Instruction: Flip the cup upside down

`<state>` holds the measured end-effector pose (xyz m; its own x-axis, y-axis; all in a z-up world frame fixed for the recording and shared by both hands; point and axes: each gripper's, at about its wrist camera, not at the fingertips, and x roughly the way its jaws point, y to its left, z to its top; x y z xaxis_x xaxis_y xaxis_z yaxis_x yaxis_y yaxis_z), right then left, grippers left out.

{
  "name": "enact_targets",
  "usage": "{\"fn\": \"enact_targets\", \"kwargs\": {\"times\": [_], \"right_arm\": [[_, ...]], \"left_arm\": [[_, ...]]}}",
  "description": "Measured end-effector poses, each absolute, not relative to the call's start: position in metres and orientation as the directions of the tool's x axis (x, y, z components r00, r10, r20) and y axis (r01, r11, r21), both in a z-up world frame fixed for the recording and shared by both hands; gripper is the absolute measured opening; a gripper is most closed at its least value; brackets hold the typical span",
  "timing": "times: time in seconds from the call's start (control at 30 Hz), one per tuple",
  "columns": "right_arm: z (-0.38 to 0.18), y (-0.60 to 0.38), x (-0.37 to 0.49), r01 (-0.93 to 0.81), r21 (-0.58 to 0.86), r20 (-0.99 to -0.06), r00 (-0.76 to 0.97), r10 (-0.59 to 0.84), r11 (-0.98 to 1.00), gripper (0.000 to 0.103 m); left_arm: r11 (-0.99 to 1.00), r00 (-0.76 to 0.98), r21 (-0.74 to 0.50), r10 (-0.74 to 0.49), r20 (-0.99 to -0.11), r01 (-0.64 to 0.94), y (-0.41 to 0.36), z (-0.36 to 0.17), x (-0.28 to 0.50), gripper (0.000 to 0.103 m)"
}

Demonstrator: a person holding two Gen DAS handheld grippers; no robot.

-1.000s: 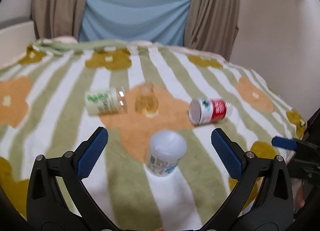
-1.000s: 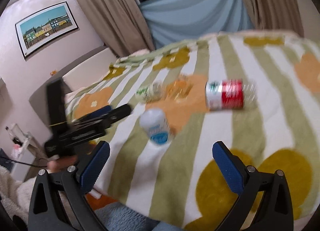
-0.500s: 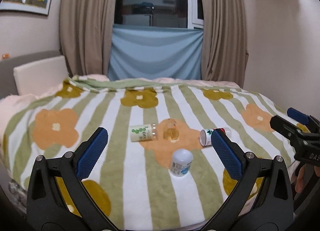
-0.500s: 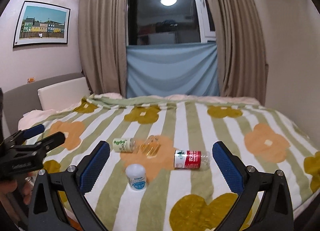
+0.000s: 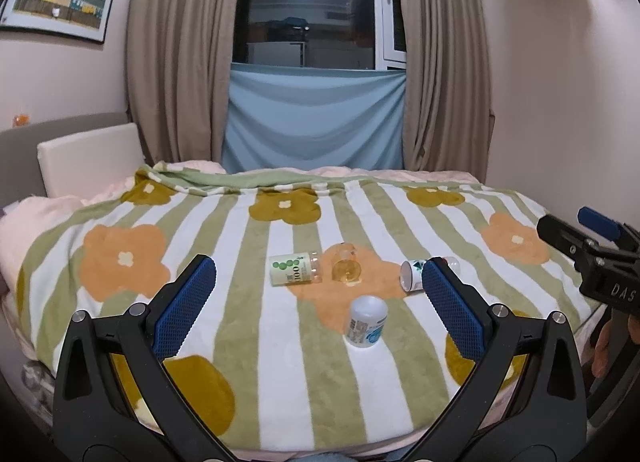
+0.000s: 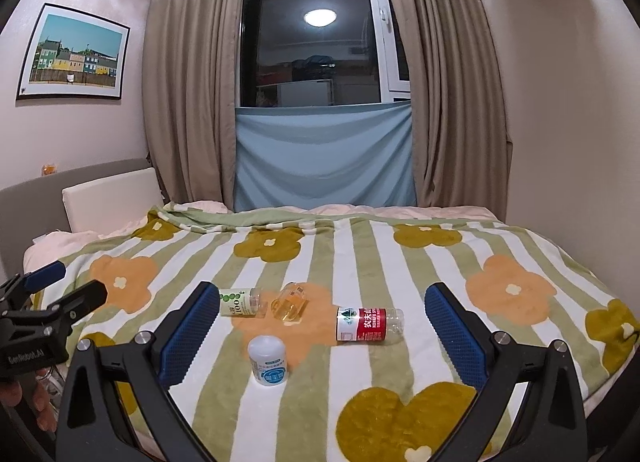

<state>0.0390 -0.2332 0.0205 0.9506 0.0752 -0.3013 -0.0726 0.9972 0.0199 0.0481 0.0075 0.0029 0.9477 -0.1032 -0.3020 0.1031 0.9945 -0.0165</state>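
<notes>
Cup (image 5: 346, 269), clear, lies tipped on bed blanket (image 5: 240, 342) between green-label bottle (image 5: 295, 269) and red-label bottle (image 6: 366, 324). Left tongs (image 5: 316, 298) and right tongs (image 6: 324, 334) both spread wide, empty.

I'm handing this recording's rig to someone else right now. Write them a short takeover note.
Left gripper: open, holds nothing, back from the bed.
Right gripper: open, holds nothing, also back.
White cup stands on the flowered blanket with its closed end up, so the flip looks done.
Behind it lie a green-label bottle, a clear glass and a red-label bottle, all on their sides.
Left: probably nothing; confirm the cup sits steady.
</notes>
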Motion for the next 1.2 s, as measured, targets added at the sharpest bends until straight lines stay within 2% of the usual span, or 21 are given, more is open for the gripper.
{"fn": "enact_targets", "kwargs": {"times": [0.9, 1.2], "right_arm": [[0.028, -0.237, 0.037, -0.063, 0.017, -0.296, 0.953, 0.065, 0.998, 0.102], [0.032, -0.240, 0.041, -0.051, 0.017, -0.292, 0.955, 0.054, 0.999, 0.102]], "left_arm": [[0.995, 0.950, -0.023, -0.103, -0.294, 0.101, 0.008, 0.007, 0.041, 0.103], [0.996, 0.963, -0.005, -0.086, -0.257, 0.087, 0.002, 0.010, 0.042, 0.103]]}}
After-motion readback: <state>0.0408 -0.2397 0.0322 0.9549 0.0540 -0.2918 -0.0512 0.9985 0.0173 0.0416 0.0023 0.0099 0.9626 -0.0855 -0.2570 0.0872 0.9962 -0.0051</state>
